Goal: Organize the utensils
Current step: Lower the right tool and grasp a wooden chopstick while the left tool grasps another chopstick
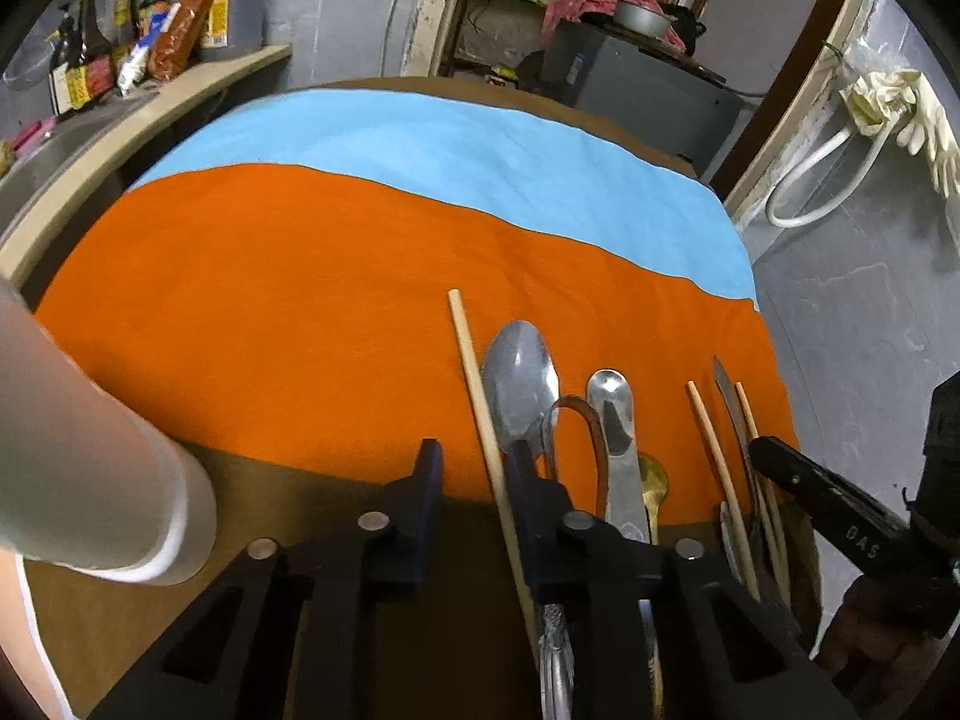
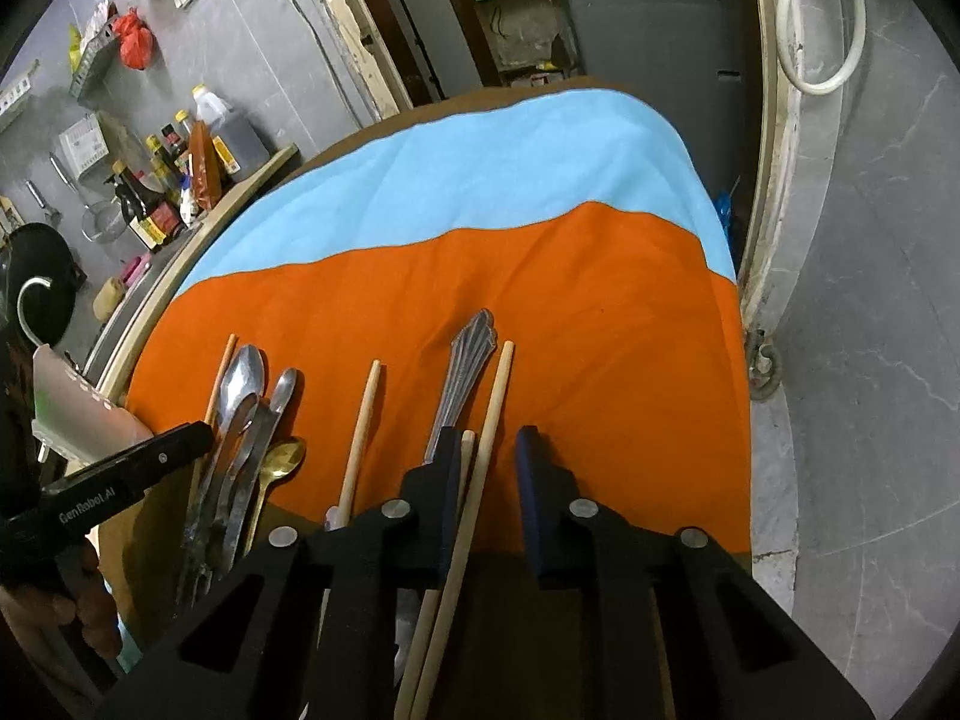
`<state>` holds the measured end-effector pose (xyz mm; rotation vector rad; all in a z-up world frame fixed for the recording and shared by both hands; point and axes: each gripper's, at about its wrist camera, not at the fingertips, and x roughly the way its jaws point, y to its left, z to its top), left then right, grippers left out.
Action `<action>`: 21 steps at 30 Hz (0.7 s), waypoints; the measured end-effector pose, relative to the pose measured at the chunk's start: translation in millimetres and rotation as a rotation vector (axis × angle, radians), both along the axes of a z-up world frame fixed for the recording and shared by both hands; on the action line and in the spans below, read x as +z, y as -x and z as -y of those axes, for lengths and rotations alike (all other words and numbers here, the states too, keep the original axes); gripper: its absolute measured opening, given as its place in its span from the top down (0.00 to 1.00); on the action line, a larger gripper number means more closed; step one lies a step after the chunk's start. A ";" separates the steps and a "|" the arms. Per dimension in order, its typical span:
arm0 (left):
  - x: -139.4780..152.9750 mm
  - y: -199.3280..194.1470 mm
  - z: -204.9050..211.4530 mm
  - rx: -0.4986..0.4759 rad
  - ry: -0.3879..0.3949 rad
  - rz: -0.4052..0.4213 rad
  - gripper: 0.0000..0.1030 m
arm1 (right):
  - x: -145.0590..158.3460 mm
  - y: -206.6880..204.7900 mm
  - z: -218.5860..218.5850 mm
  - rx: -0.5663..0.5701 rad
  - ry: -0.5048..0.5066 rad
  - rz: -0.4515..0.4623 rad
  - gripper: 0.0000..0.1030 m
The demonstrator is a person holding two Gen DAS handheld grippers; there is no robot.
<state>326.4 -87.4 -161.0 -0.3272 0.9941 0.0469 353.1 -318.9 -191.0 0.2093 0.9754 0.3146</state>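
Utensils lie in a row at the near edge of the orange cloth (image 1: 300, 312). In the left wrist view I see a wooden chopstick (image 1: 474, 384), a large steel spoon (image 1: 521, 384), a second steel spoon (image 1: 618, 438), a gold spoon (image 1: 653, 483) and more chopsticks (image 1: 717, 456) with a knife (image 1: 729, 402). My left gripper (image 1: 474, 468) is open above the chopstick and spoon. My right gripper (image 2: 487, 450) is open over two chopsticks (image 2: 489, 420) beside a patterned steel handle (image 2: 465, 372). Spoons (image 2: 243, 402) lie to its left.
A white cup-like cylinder (image 1: 90, 474) stands at the left near edge. A blue cloth (image 1: 450, 144) covers the table's far half. A counter with sauce bottles (image 1: 120, 30) runs along the left. The table drops off to grey floor (image 2: 870, 330) on the right.
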 end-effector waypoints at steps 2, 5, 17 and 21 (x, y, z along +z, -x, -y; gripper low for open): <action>-0.4 -3.8 -1.4 0.005 0.021 -0.019 0.84 | 0.1 -1.2 0.2 0.001 -0.002 -0.010 0.84; -1.4 -9.4 -5.2 0.008 0.056 -0.054 0.84 | 0.4 -3.6 -0.1 0.003 0.007 -0.034 0.84; -0.6 -19.4 -10.1 -0.015 0.150 -0.139 0.94 | 12.0 -5.2 -8.1 -0.034 -0.012 -0.113 0.96; 13.8 -5.6 -9.1 -0.034 0.161 -0.088 0.95 | 29.1 10.4 3.7 -0.073 -0.073 -0.067 0.96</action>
